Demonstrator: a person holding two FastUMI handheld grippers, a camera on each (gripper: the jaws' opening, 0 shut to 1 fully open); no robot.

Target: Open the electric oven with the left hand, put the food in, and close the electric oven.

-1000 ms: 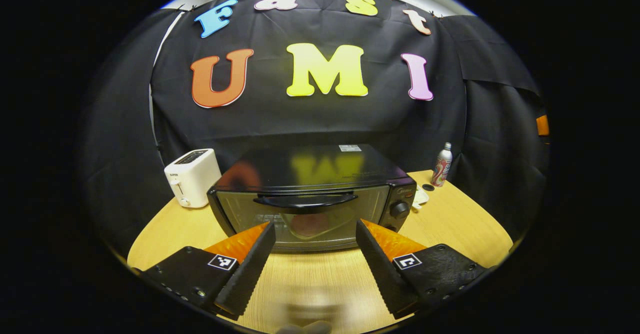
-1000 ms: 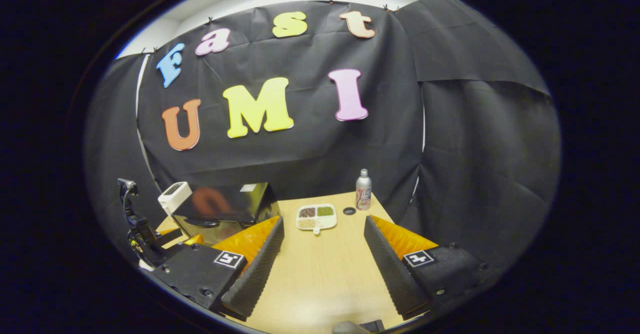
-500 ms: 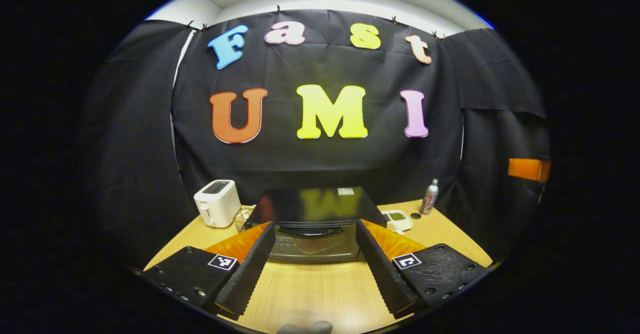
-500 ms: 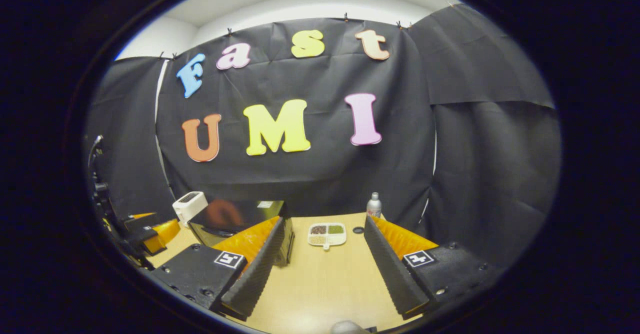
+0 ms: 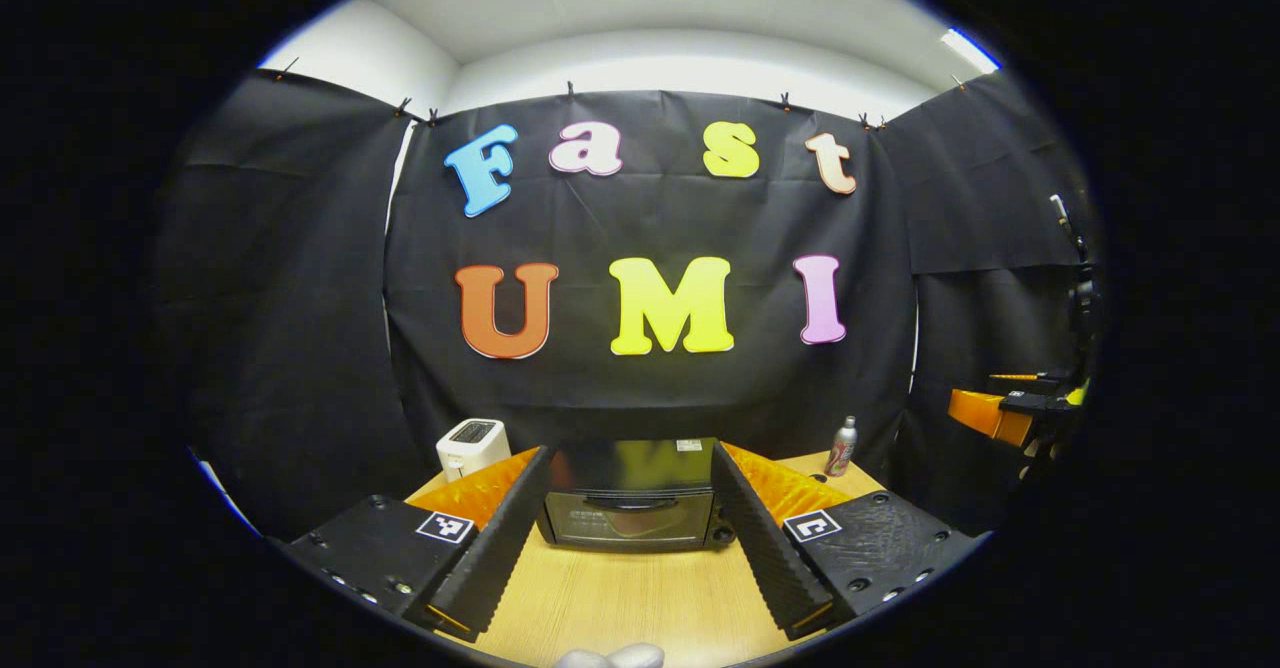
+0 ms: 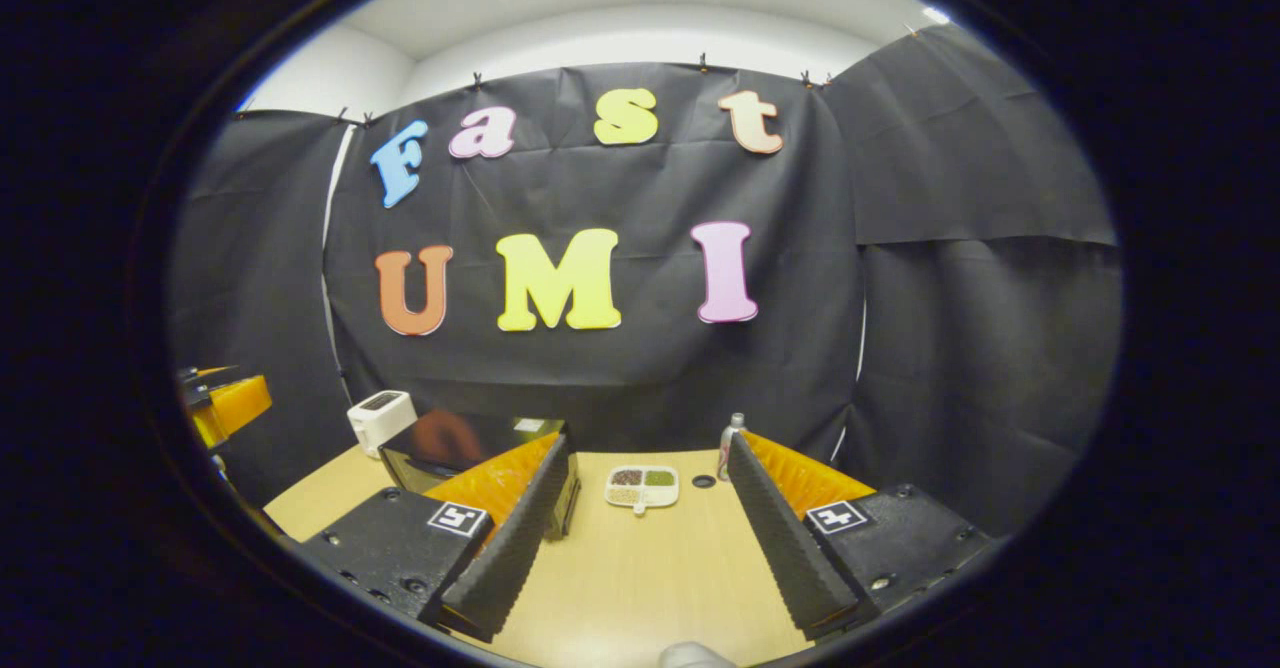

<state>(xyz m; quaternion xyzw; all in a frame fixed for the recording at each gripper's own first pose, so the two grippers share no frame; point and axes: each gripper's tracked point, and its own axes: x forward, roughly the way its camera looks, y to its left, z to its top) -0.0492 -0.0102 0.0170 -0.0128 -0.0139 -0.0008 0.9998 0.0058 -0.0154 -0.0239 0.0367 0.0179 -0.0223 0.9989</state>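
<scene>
The black electric oven stands at the middle of the wooden table, its glass door shut and its handle across the top of the door. My left gripper is open and empty, held well back from the oven, which sits framed between its fingers. In the right gripper view the oven is at the left, partly behind my finger. The white divided food tray lies to the right of it on the table. My right gripper is open and empty, far short of the tray.
A white toaster stands left of the oven, and a slim bottle stands at the table's back right. A small dark disc lies by the tray. The other gripper hangs at the right edge. Black cloth closes the back and sides.
Both grippers have drawn back from the table and tilted up. The oven and tray look smaller and lower in the views. The oven door stays shut.
</scene>
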